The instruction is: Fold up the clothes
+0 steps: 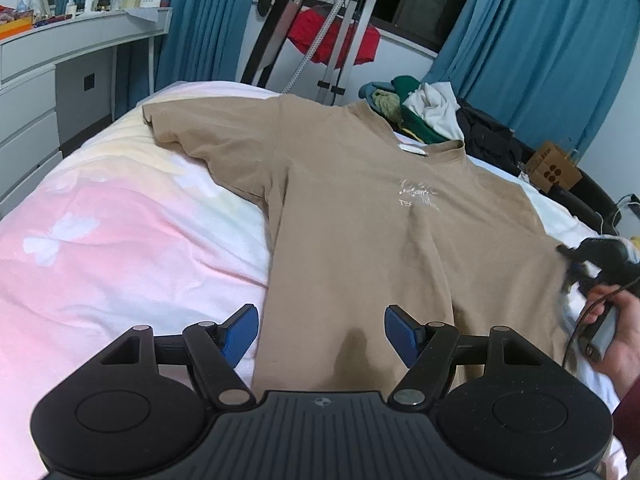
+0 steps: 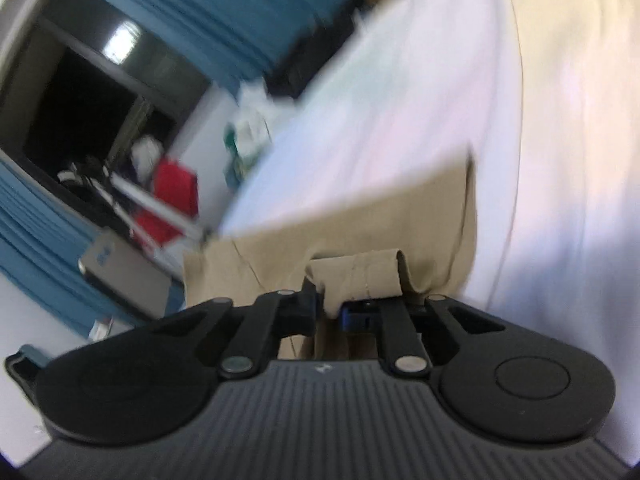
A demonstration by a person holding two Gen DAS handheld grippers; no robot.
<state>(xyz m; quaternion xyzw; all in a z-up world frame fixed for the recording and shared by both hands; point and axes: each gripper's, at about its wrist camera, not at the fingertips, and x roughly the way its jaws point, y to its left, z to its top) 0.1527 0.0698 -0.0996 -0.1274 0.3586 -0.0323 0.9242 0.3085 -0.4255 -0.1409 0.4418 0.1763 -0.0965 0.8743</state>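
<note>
Tan T-shirt (image 1: 360, 208) spread flat on bed (image 1: 120, 248), collar toward one o'clock; left gripper (image 1: 320, 334) fingers wide, empty; right gripper (image 2: 328, 308) fingers pinching its hem.

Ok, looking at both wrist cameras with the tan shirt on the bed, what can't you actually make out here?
- Tan t-shirt: its bottom hem, left wrist view, hidden behind the left gripper.
- Chest print: lettering too small to read.
- Right gripper: right wrist view is motion-blurred; how much cloth its pads pinch is unclear.
- Clothes pile: single garments indistinguishable, overlapping.
</note>
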